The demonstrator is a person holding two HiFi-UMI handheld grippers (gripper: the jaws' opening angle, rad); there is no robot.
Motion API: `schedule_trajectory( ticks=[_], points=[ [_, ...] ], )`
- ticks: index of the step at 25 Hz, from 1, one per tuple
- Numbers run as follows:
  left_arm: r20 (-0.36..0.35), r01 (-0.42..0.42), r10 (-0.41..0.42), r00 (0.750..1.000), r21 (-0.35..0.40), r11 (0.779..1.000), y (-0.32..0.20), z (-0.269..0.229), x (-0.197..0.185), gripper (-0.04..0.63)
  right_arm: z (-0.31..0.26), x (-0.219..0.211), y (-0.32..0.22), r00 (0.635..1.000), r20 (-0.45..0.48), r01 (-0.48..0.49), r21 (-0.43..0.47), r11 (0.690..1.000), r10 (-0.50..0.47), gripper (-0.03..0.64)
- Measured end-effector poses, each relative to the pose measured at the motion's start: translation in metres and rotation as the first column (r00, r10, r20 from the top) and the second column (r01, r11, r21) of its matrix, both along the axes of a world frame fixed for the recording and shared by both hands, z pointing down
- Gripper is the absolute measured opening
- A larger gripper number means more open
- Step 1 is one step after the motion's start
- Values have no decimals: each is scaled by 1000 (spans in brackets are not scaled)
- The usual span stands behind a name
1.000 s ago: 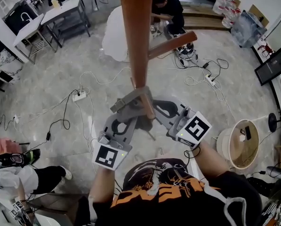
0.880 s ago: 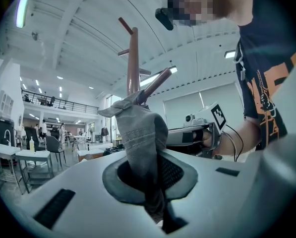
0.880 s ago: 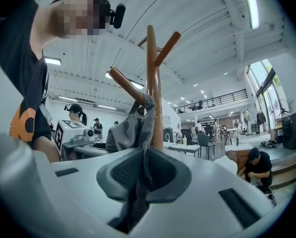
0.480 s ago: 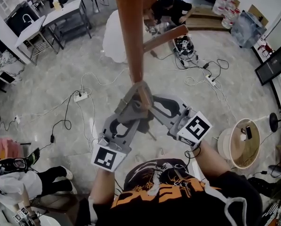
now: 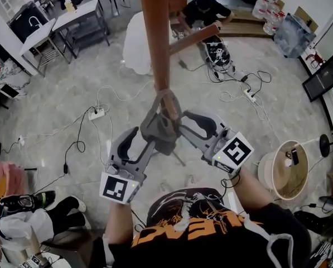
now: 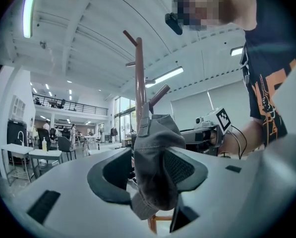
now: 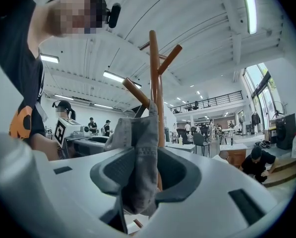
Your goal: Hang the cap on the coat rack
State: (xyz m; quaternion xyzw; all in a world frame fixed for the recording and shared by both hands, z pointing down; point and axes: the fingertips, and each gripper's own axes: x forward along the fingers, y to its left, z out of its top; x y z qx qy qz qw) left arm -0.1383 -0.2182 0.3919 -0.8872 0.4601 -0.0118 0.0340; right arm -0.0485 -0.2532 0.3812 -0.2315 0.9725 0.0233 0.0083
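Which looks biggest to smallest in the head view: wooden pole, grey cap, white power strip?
1. Wooden pole, though it rises close to the camera.
2. Grey cap.
3. White power strip, far below.

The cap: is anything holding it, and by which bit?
Nothing grips the gray cap. It hangs on the coat rack, between the opening jaws of the left gripper and the right gripper.

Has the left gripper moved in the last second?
Yes. The left gripper has drawn slightly back from the coat rack pole, toward the person, its fingers opening around the cap.
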Motion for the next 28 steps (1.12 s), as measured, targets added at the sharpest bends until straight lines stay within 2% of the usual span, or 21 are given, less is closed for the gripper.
schedule_trajectory(
  ticks=[8,14,22,28],
  points=[
    [-2,10,-10,1000,19,1000,21,-13,-14,190,-21,10,23,1000,13,4,28,1000,-5,161],
    [-35,-1,1,999,9,1000,36,-25,-13,176,-42,24,32,995,92,-43,23,999,41,136],
    [-47,-4,5,999,35,999,55,-42,-12,55,-52,31,55,997,82,-14,40,999,11,51],
    [-73,0,2,997,37,999,65,-53,-12,28,-64,21,72,994,102,27,49,998,-32,15]
  ],
)
